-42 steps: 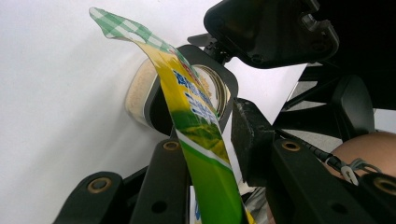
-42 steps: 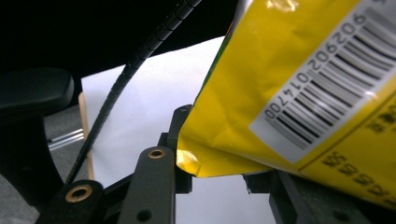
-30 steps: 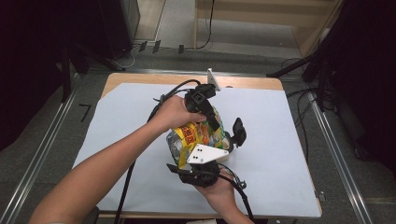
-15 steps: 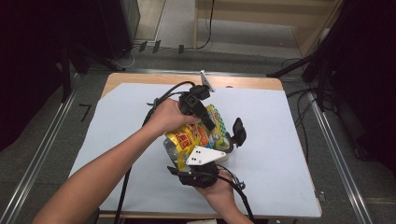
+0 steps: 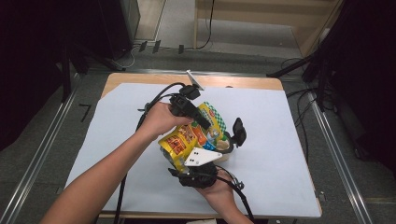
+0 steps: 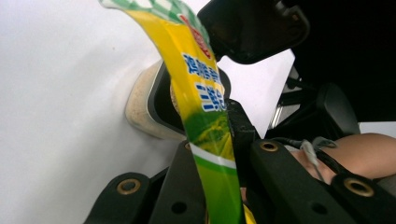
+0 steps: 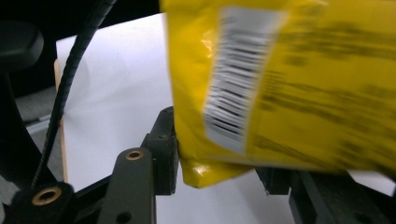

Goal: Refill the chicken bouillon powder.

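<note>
The snack bag [image 5: 191, 137], yellow with a green-checked top edge, is held up over the middle of the white sheet [image 5: 280, 140] that covers the table, between the two grippers. The left gripper [image 5: 198, 119] has its jaws clamped on the bag's upper part; in the left gripper view the bag [image 6: 201, 107] runs up as a thin edge-on strip from between the two black jaws, so its printed face is mostly turned away and only a few characters can be read. The right gripper [image 5: 205, 161] sits under the bag's lower end, and its jaws have just been opening. In the right gripper view the bag's bottom corner [image 7: 210, 172] hangs between the jaws (a gap shows beside the left one, while the right one is partly covered by the bag), so the pads no longer appear to press it. That view is blurred: the barcode [image 7: 233, 79] is plain, the rest of the print cannot be made out.

Just beyond the bag a round beige container [image 6: 140, 107] with a dark inside rests on the sheet; the bag hides much of it, and in the high view it peeks out at the bag's right side [image 5: 225, 150]. What it holds cannot be told. The person's left hand [image 5: 159, 119] grips the upper gripper, the right hand [image 5: 219, 193] the lower, its forearm cut off by the bottom edge.
</note>
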### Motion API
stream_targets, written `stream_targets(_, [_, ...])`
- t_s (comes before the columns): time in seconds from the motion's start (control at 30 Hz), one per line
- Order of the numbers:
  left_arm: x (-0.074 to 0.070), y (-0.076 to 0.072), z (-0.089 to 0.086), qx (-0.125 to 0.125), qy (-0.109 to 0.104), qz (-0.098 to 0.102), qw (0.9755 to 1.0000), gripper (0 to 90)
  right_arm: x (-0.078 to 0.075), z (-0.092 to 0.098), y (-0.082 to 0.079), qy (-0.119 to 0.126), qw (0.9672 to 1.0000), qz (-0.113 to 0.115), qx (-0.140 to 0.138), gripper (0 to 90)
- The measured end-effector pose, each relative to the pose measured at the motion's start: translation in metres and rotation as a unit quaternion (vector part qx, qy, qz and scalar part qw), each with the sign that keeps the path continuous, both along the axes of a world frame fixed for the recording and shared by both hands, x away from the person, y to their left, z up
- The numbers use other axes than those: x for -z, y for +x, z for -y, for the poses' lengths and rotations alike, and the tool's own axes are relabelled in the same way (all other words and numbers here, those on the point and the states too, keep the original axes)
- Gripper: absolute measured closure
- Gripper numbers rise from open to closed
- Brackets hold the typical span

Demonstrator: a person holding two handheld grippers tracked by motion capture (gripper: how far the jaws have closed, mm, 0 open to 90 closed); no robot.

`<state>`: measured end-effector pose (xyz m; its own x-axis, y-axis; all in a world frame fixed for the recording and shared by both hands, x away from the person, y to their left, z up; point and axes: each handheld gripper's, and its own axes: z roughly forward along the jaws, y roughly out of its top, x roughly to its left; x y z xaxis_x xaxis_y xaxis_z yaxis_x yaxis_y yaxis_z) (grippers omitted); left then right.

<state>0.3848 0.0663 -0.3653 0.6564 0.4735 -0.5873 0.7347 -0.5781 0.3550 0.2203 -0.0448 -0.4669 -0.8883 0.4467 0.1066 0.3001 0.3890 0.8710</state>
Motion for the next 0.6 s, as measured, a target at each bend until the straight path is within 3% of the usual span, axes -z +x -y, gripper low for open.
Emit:
stream_targets(0.07, [0.000, -0.002, -0.004, 0.001, -0.014, 0.006, 0.9999, 89.7, 0.002, 0.003, 0.004, 0.016, 0.9996, -0.023, 0.004, 56.8])
stream_targets(0.13, [0.000, -0.004, -0.006, -0.002, -0.016, 0.013, 0.9998, 89.8, 0.004, 0.005, 0.007, 0.019, 0.9993, -0.030, 0.007, 56.3])
stream_targets(0.3, [-0.001, -0.008, -0.012, -0.006, -0.023, 0.018, 0.9996, 89.8, 0.006, 0.004, 0.006, 0.012, 0.9997, -0.022, 0.006, 55.0])
stream_targets(0.5, [0.001, -0.012, -0.024, -0.023, -0.047, 0.013, 0.9986, 89.5, 0.009, 0.007, 0.009, 0.016, 0.9994, -0.031, 0.006, 51.5])
stream_targets(0.6, [0.002, -0.014, -0.029, -0.021, -0.062, 0.012, 0.9978, 89.5, 0.010, 0.007, 0.009, 0.006, 0.9996, -0.028, 0.003, 50.6])
